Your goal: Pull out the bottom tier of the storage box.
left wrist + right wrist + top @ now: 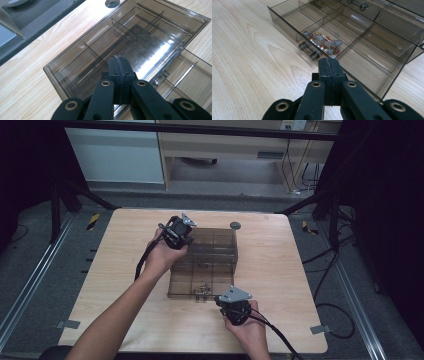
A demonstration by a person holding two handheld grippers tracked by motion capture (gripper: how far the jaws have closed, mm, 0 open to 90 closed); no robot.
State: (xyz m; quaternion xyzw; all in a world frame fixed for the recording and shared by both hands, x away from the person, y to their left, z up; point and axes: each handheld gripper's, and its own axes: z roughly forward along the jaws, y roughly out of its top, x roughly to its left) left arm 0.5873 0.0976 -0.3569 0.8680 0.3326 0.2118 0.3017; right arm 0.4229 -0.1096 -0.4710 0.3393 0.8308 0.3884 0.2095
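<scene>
while a person's two hands worked at a wooden table (280,270), a smoky clear plastic drawer box (212,245) stood near its middle, with one drawer (200,282) pulled out toward the person. the left gripper (177,234) hovered over the box's top at its left far corner, jaws pressed together on nothing. the right gripper (235,307) sat just in front of the open drawer, jaws likewise closed and empty. in the right gripper view, thin dividers split the drawer (352,42) into compartments; one near the front wall held a beaded bracelet (323,42) of pale and reddish beads, and the others visible looked bare. a small clear knob (309,51) stuck out from the drawer's front. the box looked light, stiff and slick, likely brittle at its thin walls, so it would probably slide unless steadied from above. the knob seemed the sound place to grip the drawer; the bracelet looked limp and best pinched across its beads.
</scene>
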